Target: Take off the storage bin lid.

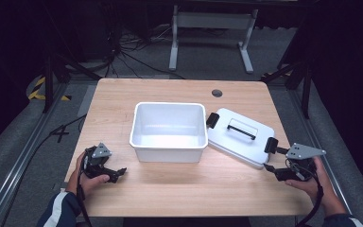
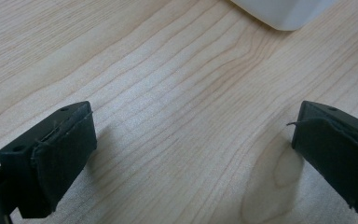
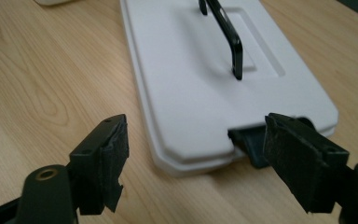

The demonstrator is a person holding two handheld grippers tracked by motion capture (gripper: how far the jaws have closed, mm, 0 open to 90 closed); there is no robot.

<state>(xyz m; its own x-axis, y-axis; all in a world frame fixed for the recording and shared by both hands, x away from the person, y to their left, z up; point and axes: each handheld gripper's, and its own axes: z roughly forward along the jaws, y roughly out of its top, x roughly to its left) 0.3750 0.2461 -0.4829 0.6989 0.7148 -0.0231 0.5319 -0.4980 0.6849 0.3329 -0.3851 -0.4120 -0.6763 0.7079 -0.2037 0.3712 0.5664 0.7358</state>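
The right tongs (image 1: 272, 160) sit low at the near right corner of the white lid (image 1: 240, 136), gaping wide with nothing pinched; one jaw stands just beside the lid's black end clip (image 3: 251, 142). The lid lies flat on the counter (image 1: 179, 189), leaning against the open white tub (image 1: 168, 132). The left tongs (image 1: 116, 173) rest wide over bare wood, hand curled around them.
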